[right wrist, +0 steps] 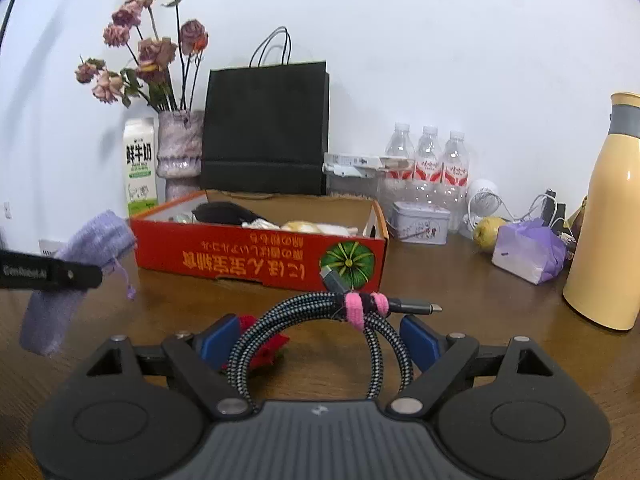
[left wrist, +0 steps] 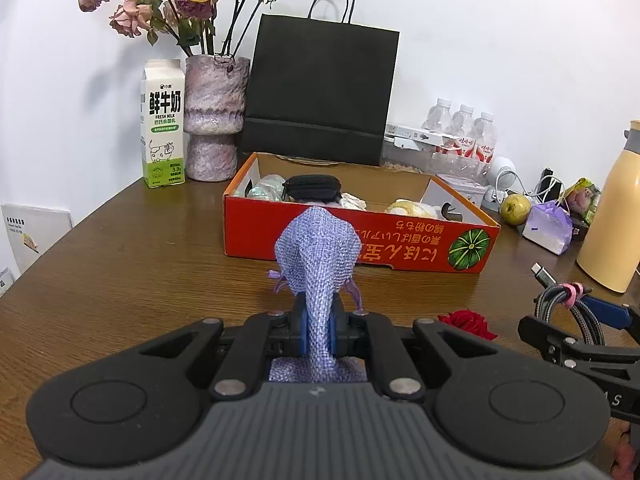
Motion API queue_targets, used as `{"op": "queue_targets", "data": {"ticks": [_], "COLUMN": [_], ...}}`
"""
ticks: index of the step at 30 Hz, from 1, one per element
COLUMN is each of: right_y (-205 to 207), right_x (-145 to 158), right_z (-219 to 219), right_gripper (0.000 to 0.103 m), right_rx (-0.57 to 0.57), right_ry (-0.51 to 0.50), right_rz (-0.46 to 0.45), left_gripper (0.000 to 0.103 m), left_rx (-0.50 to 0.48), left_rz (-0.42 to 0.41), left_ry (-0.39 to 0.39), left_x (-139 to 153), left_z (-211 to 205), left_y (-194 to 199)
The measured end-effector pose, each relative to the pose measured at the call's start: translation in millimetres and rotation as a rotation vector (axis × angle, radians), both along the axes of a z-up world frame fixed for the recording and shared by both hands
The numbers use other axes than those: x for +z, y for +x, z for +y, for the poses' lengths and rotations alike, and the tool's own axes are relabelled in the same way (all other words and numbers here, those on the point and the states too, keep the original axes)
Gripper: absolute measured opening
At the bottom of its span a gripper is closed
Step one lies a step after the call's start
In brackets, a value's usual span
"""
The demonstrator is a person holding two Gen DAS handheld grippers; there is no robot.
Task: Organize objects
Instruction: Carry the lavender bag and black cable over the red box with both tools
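Squarely between left jaws: pouch [left wrist: 318, 248]

Plain white wall [left wrist: 480, 40] behind brown, seemingly wood-grain table [left wrist: 120, 280].

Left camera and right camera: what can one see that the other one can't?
Only the left wrist view shows the left gripper from behind, shut on the purple pouch. Only the right wrist view shows the small tin and the cable coiled between the right gripper pads. Both show the red box, black bag, milk carton and yellow flask.
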State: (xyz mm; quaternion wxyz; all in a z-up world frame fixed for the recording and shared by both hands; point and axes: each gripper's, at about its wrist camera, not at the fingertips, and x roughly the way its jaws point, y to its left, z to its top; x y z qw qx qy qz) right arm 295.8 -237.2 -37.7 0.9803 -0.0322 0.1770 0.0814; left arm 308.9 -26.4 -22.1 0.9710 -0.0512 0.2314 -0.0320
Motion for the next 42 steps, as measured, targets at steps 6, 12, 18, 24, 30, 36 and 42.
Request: {"op": "queue_targets", "data": {"ticks": [6,12,18,24,30,36,42], "right_y": [-0.2,10.8,31.7,51.0,70.1,88.5,101.3], "right_x": [11.5,28.1,41.4,52.4,58.2,60.9,60.0], "right_z": [1.5,6.8,9.3,15.8,17.7,18.8,22.4], "right_gripper": [0.086,0.086,0.086,0.086,0.086,0.086,0.086], "right_rx": [0.030,0.078,0.109,0.113,0.105,0.097,0.099], "right_ry": [0.029,0.040,0.063,0.062,0.086,0.091,0.089], "right_rz": [-0.026,-0.039,-0.041,-0.069,-0.085,-0.104,-0.109], "left_gripper": [0.010,0.010,0.010,0.010,0.010,0.010,0.010], "left_rx": [-0.010,0.003,0.017,0.055,0.093,0.115,0.123], "left_rz": [0.003,0.010,-0.010,-0.038,-0.070,-0.082,-0.080], "left_ry": [-0.027,-0.051,-0.036,-0.052,-0.054,-0.045,-0.044], "left_x": [6.0,15.2,26.4,39.4,47.7,51.1,50.8], "left_z": [-0.4,3.1,-3.9,-9.2,-12.5,-13.4,-13.6], "left_y": [-0.8,9.1,26.3,43.8,59.8,77.3,95.4]}}
